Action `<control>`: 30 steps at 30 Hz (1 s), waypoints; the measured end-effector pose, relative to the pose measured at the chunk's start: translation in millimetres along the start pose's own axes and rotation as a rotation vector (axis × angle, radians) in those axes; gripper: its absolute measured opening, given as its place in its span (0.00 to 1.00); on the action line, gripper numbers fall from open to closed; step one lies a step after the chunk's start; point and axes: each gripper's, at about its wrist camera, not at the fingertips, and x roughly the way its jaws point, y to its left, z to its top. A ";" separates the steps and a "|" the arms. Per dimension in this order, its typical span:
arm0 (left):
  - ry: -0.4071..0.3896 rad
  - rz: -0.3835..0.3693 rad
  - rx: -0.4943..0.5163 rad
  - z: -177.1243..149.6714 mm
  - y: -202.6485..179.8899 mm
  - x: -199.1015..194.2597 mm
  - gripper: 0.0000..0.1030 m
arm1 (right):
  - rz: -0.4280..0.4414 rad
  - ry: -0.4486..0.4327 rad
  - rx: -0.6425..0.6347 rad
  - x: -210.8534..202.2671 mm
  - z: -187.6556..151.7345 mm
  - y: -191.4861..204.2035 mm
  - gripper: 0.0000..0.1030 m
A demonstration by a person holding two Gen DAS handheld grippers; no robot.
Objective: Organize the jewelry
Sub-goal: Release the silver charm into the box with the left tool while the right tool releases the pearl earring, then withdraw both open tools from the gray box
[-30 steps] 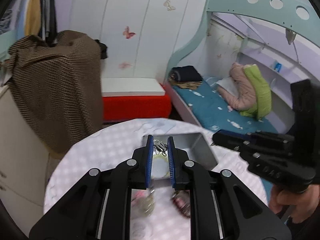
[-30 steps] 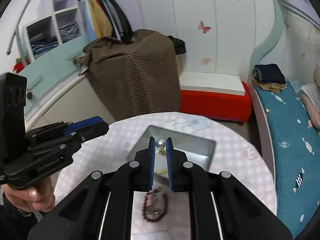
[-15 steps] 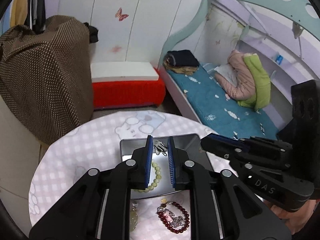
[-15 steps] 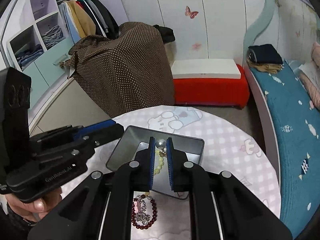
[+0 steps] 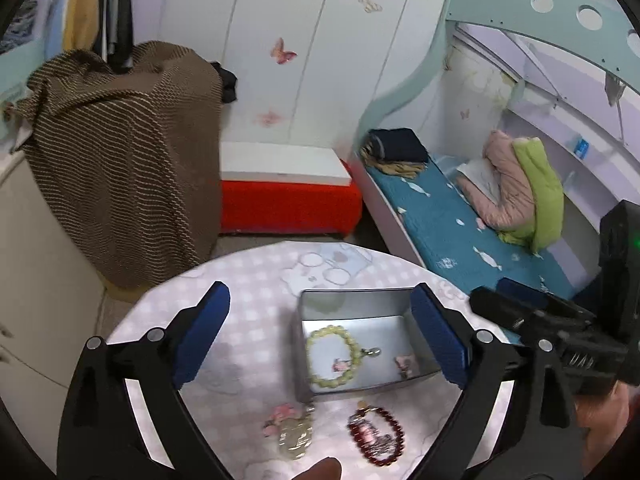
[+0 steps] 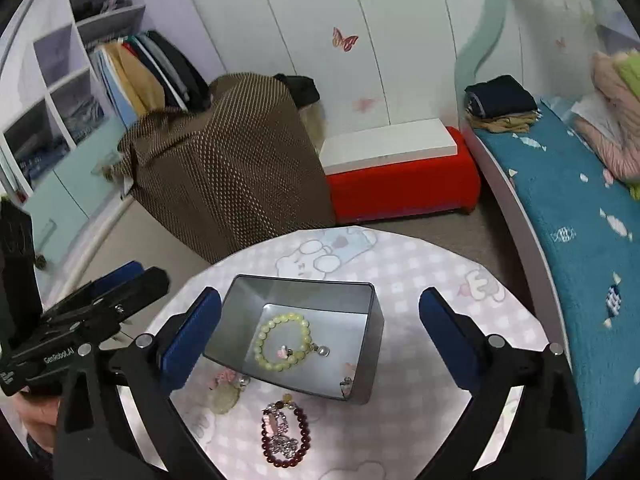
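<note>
A grey metal box (image 5: 352, 300) (image 6: 304, 280) stands on the round checked table (image 5: 248, 280) (image 6: 420, 264). In it lie a yellow-green bead bracelet (image 5: 332, 356) (image 6: 282, 344), a pearl earring (image 5: 374, 353) (image 6: 322, 349) and a small silver piece (image 5: 404, 361) (image 6: 345, 382). In front of the box lie a dark red bead bracelet (image 5: 376, 436) (image 6: 286, 436) and a pale pendant with a pink flower (image 5: 294, 434) (image 6: 224, 394). My left gripper (image 5: 320, 296) (image 6: 152, 274) and my right gripper (image 6: 320, 296) (image 5: 490, 290) hover over the box, jaws opening wide and holding nothing.
Behind the table are a brown cloth-draped piece (image 5: 120, 152), a red bench with a white top (image 5: 288, 204) and a bed with a teal sheet (image 5: 440, 220). Open wardrobe shelves (image 6: 80, 80) stand at the left. A fingertip (image 5: 320, 472) shows at the bottom edge.
Both grippers were shut on small earrings above the box and have let go. Their jaws now stand wide apart and the two pieces lie in the box.
</note>
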 end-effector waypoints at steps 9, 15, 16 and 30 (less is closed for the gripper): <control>-0.078 0.070 0.028 -19.7 3.3 -43.8 0.92 | -0.029 -0.051 -0.017 -24.3 -10.8 8.7 0.93; -0.108 0.122 0.037 -35.6 5.7 -64.7 0.92 | -0.033 -0.077 -0.050 -37.6 -15.7 21.3 0.93; -0.110 0.134 0.042 -38.6 6.6 -66.8 0.92 | -0.035 -0.080 -0.055 -39.4 -17.4 22.8 0.93; -0.031 0.190 0.035 -102.7 23.2 -65.7 0.92 | -0.077 0.000 -0.200 -41.3 -84.1 41.5 0.93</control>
